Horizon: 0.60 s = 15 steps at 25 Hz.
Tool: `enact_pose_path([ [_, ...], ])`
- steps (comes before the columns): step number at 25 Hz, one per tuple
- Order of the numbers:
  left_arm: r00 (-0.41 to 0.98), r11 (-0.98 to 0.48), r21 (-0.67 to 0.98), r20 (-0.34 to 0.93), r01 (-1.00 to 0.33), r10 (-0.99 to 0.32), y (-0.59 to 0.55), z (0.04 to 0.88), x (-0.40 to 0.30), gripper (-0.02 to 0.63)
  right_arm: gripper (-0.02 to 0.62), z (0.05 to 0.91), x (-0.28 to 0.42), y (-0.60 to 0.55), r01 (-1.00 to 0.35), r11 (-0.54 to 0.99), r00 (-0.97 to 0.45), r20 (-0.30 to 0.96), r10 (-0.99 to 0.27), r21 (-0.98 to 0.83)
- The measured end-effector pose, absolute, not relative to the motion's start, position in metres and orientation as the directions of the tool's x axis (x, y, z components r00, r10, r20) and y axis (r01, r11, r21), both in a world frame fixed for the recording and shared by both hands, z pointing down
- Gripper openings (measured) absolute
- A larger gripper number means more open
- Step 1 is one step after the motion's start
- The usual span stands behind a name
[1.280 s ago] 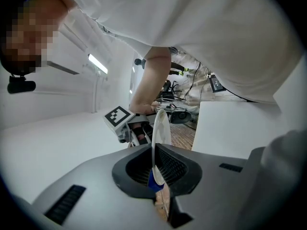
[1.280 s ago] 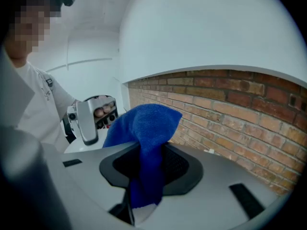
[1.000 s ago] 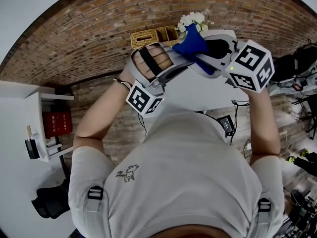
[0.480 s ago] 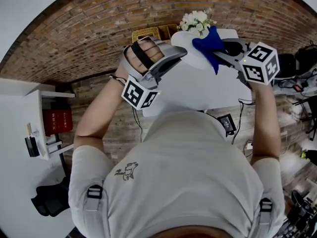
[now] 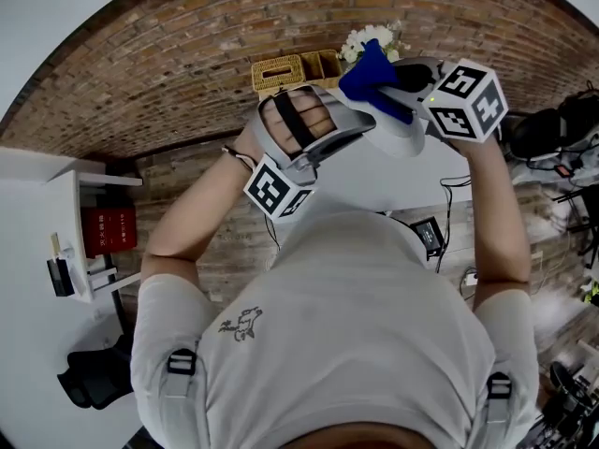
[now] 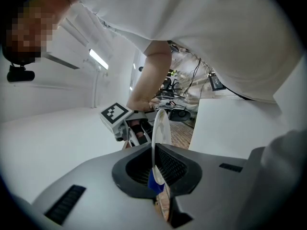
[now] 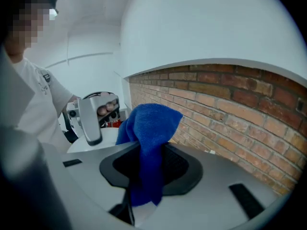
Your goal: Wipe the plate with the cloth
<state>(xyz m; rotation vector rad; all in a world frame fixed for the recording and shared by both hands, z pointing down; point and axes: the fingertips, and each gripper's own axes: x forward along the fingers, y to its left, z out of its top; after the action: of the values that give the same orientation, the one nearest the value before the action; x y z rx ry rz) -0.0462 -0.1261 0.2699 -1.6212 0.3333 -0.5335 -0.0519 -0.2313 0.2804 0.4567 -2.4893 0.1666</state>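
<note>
Held up over the white desk [image 5: 398, 181]: one round white plate [image 6: 161, 128], pinched at its rim by the left gripper [image 6: 157, 171], fingers drawn narrow onto the thin edge. Seen edge-on and upright in the left gripper view, rising straight out of the pinch. Opposite, one blue terry cloth [image 7: 152, 123], bunched and clamped between the closed fingers of the right gripper [image 7: 145, 176], with a loose fold above them and a tail hanging below. From the head view, cloth lying over the plate's upper left part, just beside the left gripper's fingertips; actual contact between cloth and plate not clear from any view. Two grippers in all, one in each of the person's hands, and two white cubes with black square markers: the left marker cube [image 5: 277, 188] and the right marker cube [image 5: 462, 101]. Beyond the desk, near the red brick wall [image 7: 230, 104]: one bunch of white flowers [image 5: 367, 37] and two woven straw-coloured boxes [image 5: 279, 71] side by side. Off to the left, one red box [image 5: 109, 232] on a white shelf [image 5: 80, 251].
</note>
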Motion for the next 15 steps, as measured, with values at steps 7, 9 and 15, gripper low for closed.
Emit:
enact_pose_path([
  [7,0.810,-0.120,-0.991,0.119,0.060,-0.574,-0.147,0.266,-0.068,0.015,0.117,0.246,-0.074,-0.187,-0.291,0.957,-0.836,0.488,-0.251,-0.007],
  [9,0.796,-0.117,-0.992,0.113,0.053,-0.595,-0.155,0.263,-0.075,0.016,0.117,0.243,-0.072,-0.180,-0.291,0.956,-0.851,0.465,-0.243,-0.033],
  [15,0.751,-0.111,-0.993,0.109,0.048,-0.651,-0.177,0.263,-0.095,0.018,0.118,0.265,-0.049,-0.179,-0.316,0.946,-0.825,0.514,-0.235,-0.075],
])
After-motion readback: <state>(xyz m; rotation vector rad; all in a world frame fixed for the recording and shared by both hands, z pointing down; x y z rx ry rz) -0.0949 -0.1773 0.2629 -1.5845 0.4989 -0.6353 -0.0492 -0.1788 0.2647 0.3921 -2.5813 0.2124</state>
